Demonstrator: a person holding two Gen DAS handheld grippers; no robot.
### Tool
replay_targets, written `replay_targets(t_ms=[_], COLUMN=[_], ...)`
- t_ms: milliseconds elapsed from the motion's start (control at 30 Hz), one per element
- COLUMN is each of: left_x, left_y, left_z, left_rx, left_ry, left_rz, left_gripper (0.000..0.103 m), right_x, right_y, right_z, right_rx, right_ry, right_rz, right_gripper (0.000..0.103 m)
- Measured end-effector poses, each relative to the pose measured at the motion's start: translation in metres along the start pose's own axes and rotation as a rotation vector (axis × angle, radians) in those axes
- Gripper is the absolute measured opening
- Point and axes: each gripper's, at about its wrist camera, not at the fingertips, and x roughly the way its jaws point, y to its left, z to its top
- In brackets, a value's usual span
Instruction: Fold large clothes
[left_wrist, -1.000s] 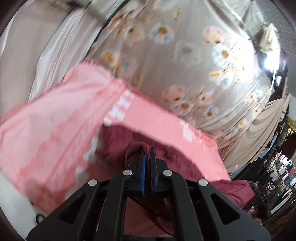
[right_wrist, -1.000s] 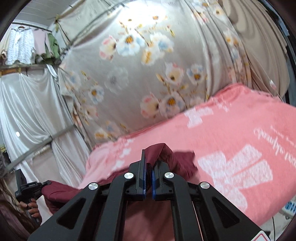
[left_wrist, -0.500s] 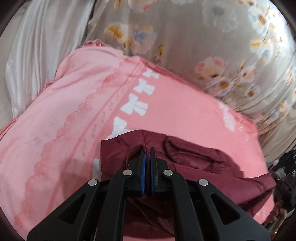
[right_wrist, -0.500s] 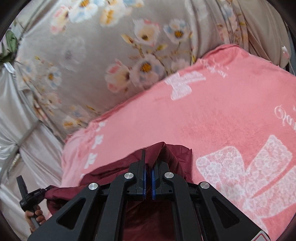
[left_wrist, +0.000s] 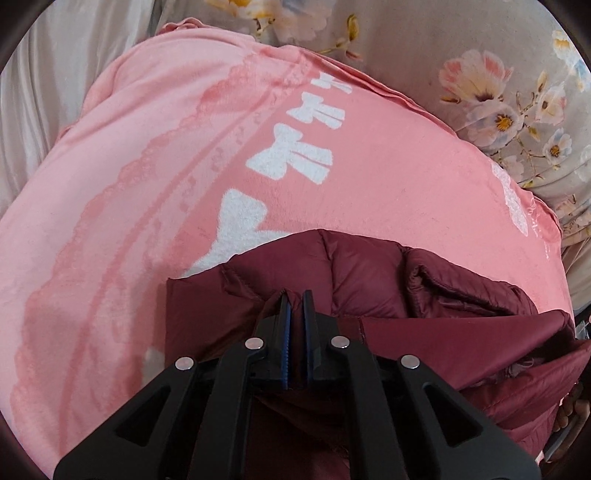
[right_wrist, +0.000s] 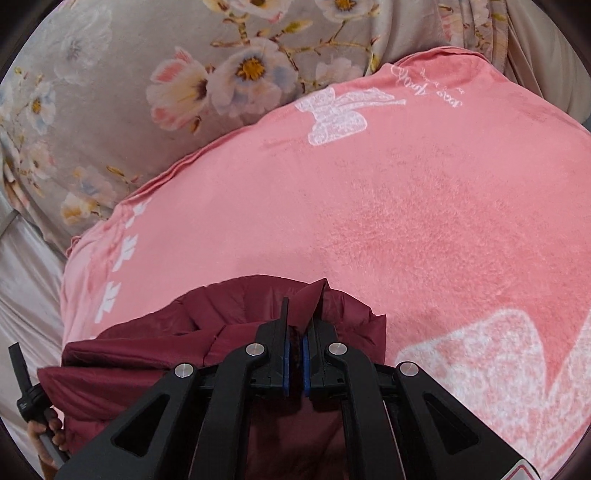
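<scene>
The maroon jacket, pinched by the closed left gripper and right gripper, is held at 6 o'clock over the pink blanket; spreading flat is judged next.

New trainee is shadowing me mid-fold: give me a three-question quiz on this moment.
1. True or false: both grippers are shut on the maroon jacket.
2. What does the jacket lie on? A) pink blanket B) bare wood C) floral sheet
3. Fill in: white ____ shapes are printed on the blanket.

Key: 1 true; the left gripper and right gripper each pinch fabric. 2 A, the pink blanket. 3 bow.
</scene>
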Motion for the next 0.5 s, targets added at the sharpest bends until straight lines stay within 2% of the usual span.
replay_targets(t_ms=[100,167,267,300,333,367,400,467,500], left_x=[0.005,0.002,-0.024,-0.032,-0.052,-0.075,-0.094,-0.119,-0.126], left_y=[0.002,0.005,0.010,0.010,0.010,0.011,0.012,0.010,0.009], left_z=[0.001,0.004,0.013,0.016,0.019,0.021,0.023,0.026,0.026], left_rx=[-0.015,-0.036,-0.053,-0.054,-0.051,-0.048,-0.045,-0.034,-0.032], left_ry=[-0.018,-0.034,-0.091,-0.113,-0.182,-0.283,-0.351,-0.388,-0.385], left_rz=[-0.021,-0.045,-0.109,-0.115,-0.074,-0.026,-0.005,-0.009,-0.030], left_gripper=[0.008,0.009,0.017,0.034,0.065,0.075,0.079,0.078,0.078], right_x=[0.000,-0.017,-0.054,-0.071,-0.086,-0.098,-0.107,-0.118,-0.117], right_y=[0.000,-0.001,-0.002,-0.001,0.002,0.006,0.010,0.024,0.032], right_z=[0.001,0.007,0.017,0.019,0.021,0.021,0.021,0.017,0.015], right_rx=[-0.004,0.010,0.029,0.022,0.008,-0.010,-0.029,-0.077,-0.101], right_ry=[-0.024,-0.069,-0.170,-0.225,-0.269,-0.294,-0.307,-0.303,-0.285], right_rz=[0.018,0.059,0.095,0.093,0.090,0.091,0.092,0.111,0.129], right_gripper=[0.005,0.010,0.029,0.041,0.048,0.048,0.049,0.050,0.055])
